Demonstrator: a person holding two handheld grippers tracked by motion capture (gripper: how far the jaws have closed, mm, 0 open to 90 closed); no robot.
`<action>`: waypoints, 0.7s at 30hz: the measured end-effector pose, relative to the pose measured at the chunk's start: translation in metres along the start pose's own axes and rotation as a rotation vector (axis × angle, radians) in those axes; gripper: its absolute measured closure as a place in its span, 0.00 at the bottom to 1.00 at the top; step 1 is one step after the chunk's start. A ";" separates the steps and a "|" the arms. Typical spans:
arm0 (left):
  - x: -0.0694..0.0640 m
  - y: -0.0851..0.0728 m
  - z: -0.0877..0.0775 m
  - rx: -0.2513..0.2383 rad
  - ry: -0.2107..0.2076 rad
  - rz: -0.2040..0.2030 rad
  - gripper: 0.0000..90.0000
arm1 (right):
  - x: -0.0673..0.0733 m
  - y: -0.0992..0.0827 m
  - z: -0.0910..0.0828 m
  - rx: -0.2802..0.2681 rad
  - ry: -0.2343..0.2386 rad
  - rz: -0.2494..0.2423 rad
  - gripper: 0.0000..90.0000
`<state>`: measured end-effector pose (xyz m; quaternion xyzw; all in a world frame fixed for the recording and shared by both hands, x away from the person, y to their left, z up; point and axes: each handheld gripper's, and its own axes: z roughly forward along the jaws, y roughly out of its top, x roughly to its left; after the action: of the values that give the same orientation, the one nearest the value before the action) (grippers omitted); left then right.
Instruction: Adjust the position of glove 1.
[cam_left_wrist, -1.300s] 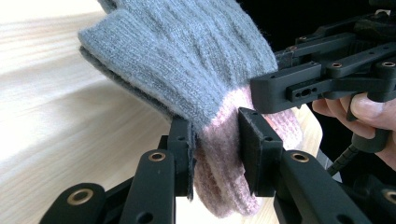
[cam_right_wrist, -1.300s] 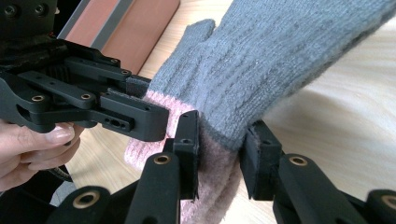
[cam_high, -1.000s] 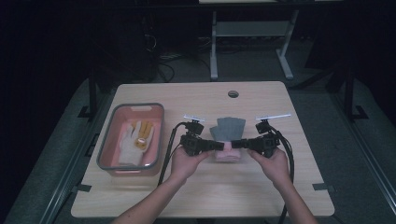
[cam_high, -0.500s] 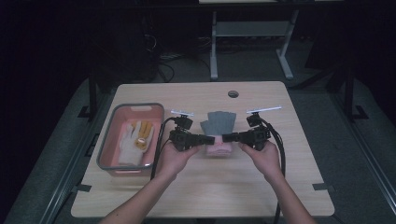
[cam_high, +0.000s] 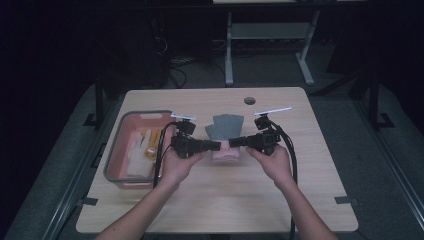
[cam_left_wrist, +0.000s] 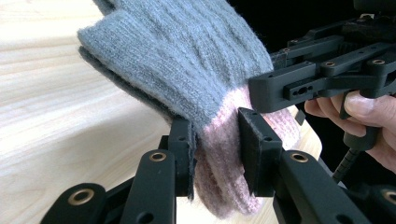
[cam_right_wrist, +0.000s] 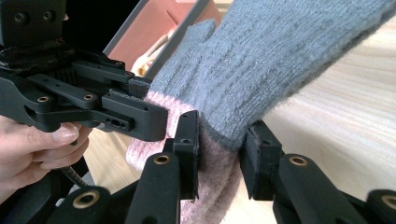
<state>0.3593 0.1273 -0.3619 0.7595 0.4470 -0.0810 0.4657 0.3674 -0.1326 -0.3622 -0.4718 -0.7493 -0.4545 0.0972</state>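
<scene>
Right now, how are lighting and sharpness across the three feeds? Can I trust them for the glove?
High view: dim, dark surroundings, table evenly lit, glove small but legible. Left gripper view: bright, knit sharp, wood washed out toward the left. Right gripper view: glove crisp, the bin behind soft.

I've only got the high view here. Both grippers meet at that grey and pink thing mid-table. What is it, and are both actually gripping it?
Observer: It's a knit glove, grey with a pink cuff. The left gripper is clamped on the cuff.
Operator: And the right one?
Observer: The right gripper pinches the same cuff from the opposite side, jaws pressed into the knit.
Operator: Is the glove flat on the table?
Observer: No, the cuff end is lifted; the grey fingers trail toward the table.
</scene>
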 end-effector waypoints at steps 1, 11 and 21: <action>0.000 0.001 -0.002 0.002 0.002 0.007 0.76 | 0.001 0.001 0.001 0.001 0.002 -0.004 0.78; 0.006 0.003 -0.018 -0.020 0.001 -0.001 0.76 | 0.013 0.014 0.007 0.011 0.013 -0.021 0.78; 0.014 0.003 -0.036 -0.043 0.020 0.002 0.76 | 0.024 0.024 0.022 0.022 0.030 -0.035 0.78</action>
<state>0.3591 0.1636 -0.3481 0.7505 0.4527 -0.0635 0.4773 0.3799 -0.0976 -0.3465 -0.4505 -0.7610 -0.4548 0.1056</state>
